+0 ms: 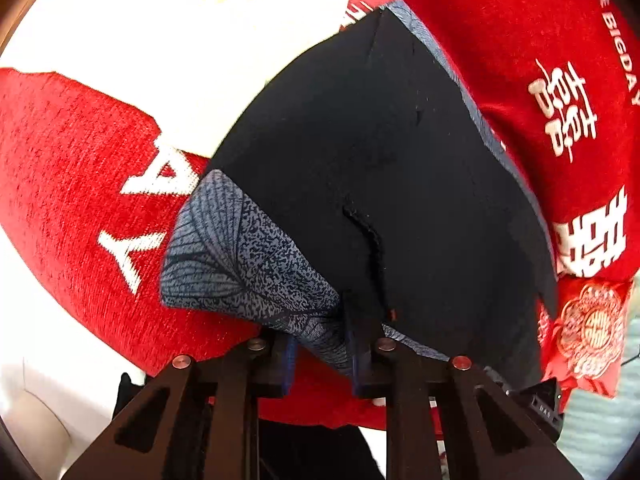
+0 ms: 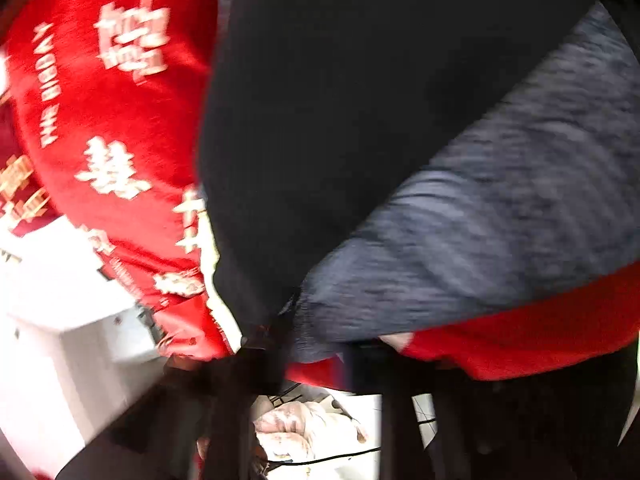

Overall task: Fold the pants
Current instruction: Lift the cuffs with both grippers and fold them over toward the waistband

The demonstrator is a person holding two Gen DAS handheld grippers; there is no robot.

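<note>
Red blanket (image 1: 72, 152) fills the left of the frame. At centre the dark pants (image 1: 360, 160) lie on it. At bottom centre the left gripper (image 1: 320, 356) pinches their grey patterned hem. The right gripper (image 2: 296, 344), blurred, is clenched on the pants' edge.

A home interior, likely a bedroom or living room: a red chenille throw (image 1: 532, 80) woven with white double-happiness characters covers the work surface, a red embroidered cushion (image 1: 588, 332) lies beside it, white cabinet furniture (image 2: 76, 304) stands nearby, and pale bedding (image 1: 192, 40) lies at the far edge.
</note>
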